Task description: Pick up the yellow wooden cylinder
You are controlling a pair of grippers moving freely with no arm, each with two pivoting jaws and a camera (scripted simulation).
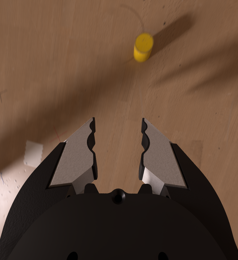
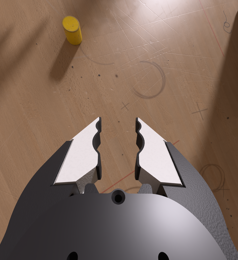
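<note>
Workshop or maker-bench setting, judged from the worktop [image 2: 31,126]: bare pale wood with visible grain, heavily used. Fine crisscross scratches [image 2: 150,42] at 12–1 o'clock in right wrist view, pencil circles [image 2: 162,78] near centre and at 4 o'clock, pencilled cross marks [image 2: 200,111] at 2–3 o'clock, thin red ruled lines [image 2: 212,32] at 1 o'clock, dark specks and paint-like dots scattered all over. Left wrist view: same wood, blurred, white paper scrap or patch [image 1: 33,154] at 8–9 o'clock with pale flecks beside it. No walls or furniture visible, so exact room type cannot be told
</note>
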